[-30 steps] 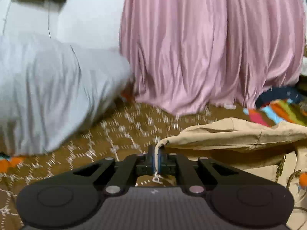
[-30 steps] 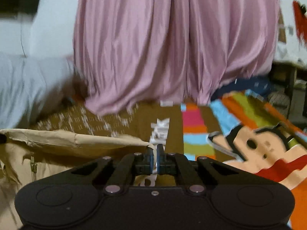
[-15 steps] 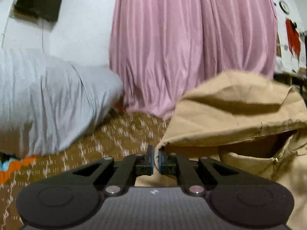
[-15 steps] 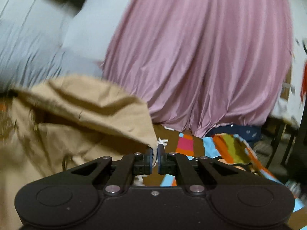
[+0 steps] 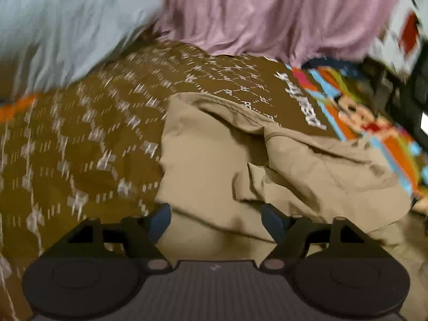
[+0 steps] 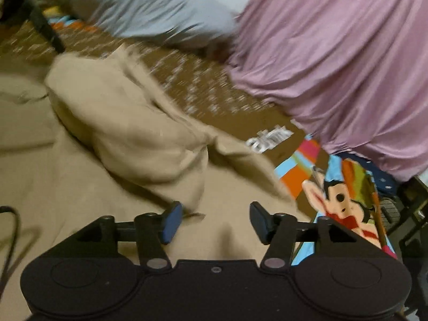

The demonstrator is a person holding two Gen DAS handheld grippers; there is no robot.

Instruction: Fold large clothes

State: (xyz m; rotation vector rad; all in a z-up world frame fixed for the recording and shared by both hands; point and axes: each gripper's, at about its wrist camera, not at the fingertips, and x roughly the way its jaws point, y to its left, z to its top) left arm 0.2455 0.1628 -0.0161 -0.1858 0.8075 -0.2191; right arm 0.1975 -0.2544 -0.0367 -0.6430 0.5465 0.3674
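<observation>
Left wrist view: the left hand-held gripper (image 5: 216, 215) is spread wide, empty, above the tan garment (image 5: 281, 165) heaped on the brown patterned bedspread (image 5: 88, 139).

Right wrist view: the right hand-held gripper (image 6: 215, 223) is likewise wide and empty; wrinkles should be smoothed before regrasping.

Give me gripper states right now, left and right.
Left gripper: open, holding nothing, above the tan jacket.
Right gripper: open, holding nothing, also above the jacket.
</observation>
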